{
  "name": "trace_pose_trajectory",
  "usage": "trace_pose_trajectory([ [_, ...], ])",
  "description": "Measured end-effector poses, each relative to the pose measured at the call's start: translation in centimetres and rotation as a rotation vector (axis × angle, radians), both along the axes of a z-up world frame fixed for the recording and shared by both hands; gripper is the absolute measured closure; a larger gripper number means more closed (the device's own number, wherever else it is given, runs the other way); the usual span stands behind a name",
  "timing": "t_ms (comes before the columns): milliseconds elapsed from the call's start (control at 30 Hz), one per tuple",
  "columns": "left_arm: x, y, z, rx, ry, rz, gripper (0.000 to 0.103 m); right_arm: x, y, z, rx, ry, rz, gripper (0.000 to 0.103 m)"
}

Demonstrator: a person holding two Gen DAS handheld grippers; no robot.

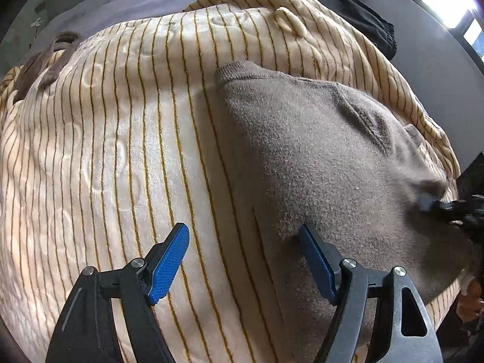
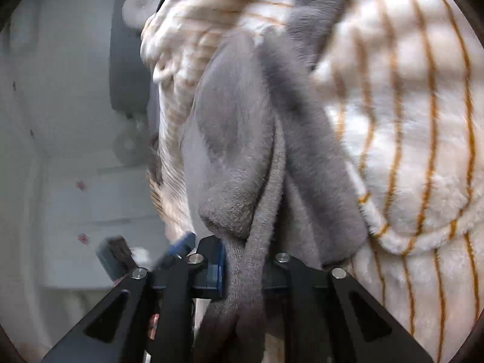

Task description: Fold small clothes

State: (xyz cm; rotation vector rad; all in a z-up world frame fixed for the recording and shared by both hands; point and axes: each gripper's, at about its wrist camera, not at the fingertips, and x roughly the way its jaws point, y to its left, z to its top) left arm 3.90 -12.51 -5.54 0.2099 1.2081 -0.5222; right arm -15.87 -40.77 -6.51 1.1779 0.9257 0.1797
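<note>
**Two hand-held grippers, one taupe garment mid-fold**

Two tools share the work. Nearest the left wrist camera, the left hand-held gripper (image 1: 243, 260) stands with its blue pads wide apart and nothing between them; its right pad (image 1: 316, 261) sits at the near edge of the taupe fleece garment (image 1: 317, 157), its left pad over bare blanket. The right hand-held gripper (image 2: 242, 267) is clamped on a bunched edge of the same garment (image 2: 242, 151), which rises in thick folds straight out of its closed fingers. From the left view that tool (image 1: 435, 204) shows at the garment's right edge, blurred.

Beyond the tools, the garment lies on a cream blanket with thin gold stripes (image 1: 121, 151), its ribbed hem (image 1: 239, 71) pointing far and left. Farther still lie a grey cloth (image 1: 127, 3) and a dark garment (image 1: 369, 27); what carries the blanket I cannot tell.

The step in hand looks like the fold itself: the right side is lifted to be carried over the flat part. The next move likely calls for the left tool to pin or pinch the near edge, so the fleece does not slide while the right side crosses over and lines up with the hem.
</note>
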Motion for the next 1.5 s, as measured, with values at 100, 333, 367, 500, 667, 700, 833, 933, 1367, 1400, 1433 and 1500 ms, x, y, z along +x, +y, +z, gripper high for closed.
trace_pose_trajectory([
  [100,-0.2,0.0,0.6,-0.035,0.002,-0.048,0.027,-0.7,0.4,1.6,0.017,-0.086,0.025,0.088],
  [333,-1.2,-0.3,-1.6,-0.016,0.037,-0.082,0.012,-3.3,-0.3,-1.9,-0.153,0.123,0.023,0.088],
  [367,-1.3,-0.1,-1.6,-0.017,0.040,-0.079,0.012,-3.7,-0.7,-2.1,-0.117,0.112,-0.002,0.088],
  [500,-1.6,1.2,-0.8,0.000,0.035,-0.067,0.012,-5.4,-0.5,0.1,-0.280,0.149,-0.016,0.066],
  [667,-2.0,2.6,0.5,-0.024,0.024,-0.070,0.012,-6.6,-0.1,5.1,-0.451,0.130,-0.047,0.054],
  [700,-2.1,2.5,0.5,-0.031,0.028,-0.081,0.012,-6.2,0.3,6.1,-0.469,0.102,-0.039,0.054],
  [833,-3.9,1.4,-0.8,-0.007,0.052,-0.134,0.012,-4.7,3.7,9.5,-0.517,0.018,0.077,0.067],
  [933,-5.7,0.8,-2.5,0.054,0.045,-0.182,0.012,-4.4,6.5,9.2,-0.564,0.039,0.180,0.071],
  [1367,-6.7,3.0,-2.7,0.028,0.085,-0.148,0.011,-7.2,5.2,3.1,-0.622,0.246,0.167,0.098],
  [1400,-6.6,3.0,-2.5,0.029,0.082,-0.145,0.011,-7.4,4.8,3.6,-0.614,0.237,0.147,0.097],
  [1433,-6.5,3.0,-2.4,0.030,0.081,-0.142,0.011,-7.8,4.6,4.3,-0.608,0.217,0.119,0.092],
  [1500,-6.2,3.1,-2.3,0.033,0.084,-0.135,0.011,-8.4,4.3,5.6,-0.615,0.189,0.069,0.092],
])
